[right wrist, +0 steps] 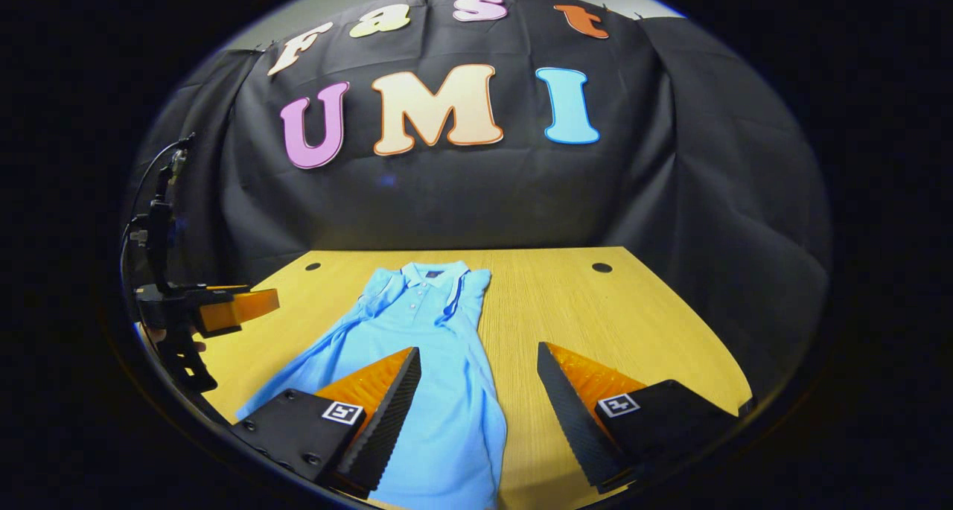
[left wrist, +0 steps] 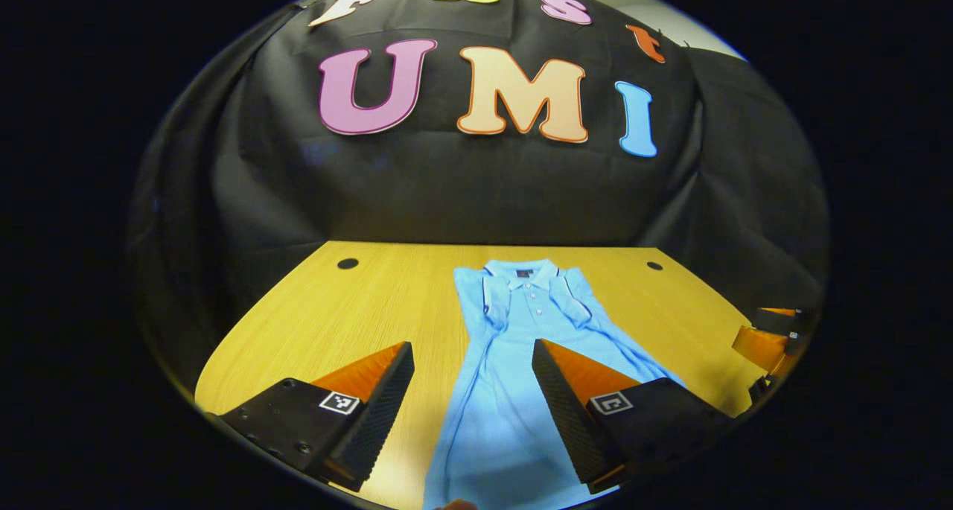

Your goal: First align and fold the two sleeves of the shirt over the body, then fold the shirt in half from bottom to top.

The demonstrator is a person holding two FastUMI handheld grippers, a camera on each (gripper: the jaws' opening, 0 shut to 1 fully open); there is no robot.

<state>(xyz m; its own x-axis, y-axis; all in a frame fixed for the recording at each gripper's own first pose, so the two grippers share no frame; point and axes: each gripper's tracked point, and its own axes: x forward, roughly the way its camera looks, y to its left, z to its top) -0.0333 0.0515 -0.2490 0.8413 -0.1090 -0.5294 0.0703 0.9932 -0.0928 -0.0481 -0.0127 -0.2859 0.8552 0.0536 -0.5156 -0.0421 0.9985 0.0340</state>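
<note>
The blue polo shirt (left wrist: 514,391) lies flat on the wooden counter (left wrist: 335,316), collar toward the booth's back wall, hem toward the grippers, and both sleeves look already folded in over the body, so the bottom-to-top fold is probably what remains. The left gripper (left wrist: 473,391) hovers above the hem end of the shirt with its jaws spread wide and empty; the right gripper (right wrist: 479,394) hangs over the shirt's right edge, jaws likewise spread, holding nothing. From here the risk is uneven pickup — the right gripper sits partly off the cloth, so closing there could catch only the edge or bare counter, and the hem would lift skewed. Pinching a single layer is another hazard: the tucked sleeves could slide out as the hem travels toward the collar — undoing the earlier folds.
</note>
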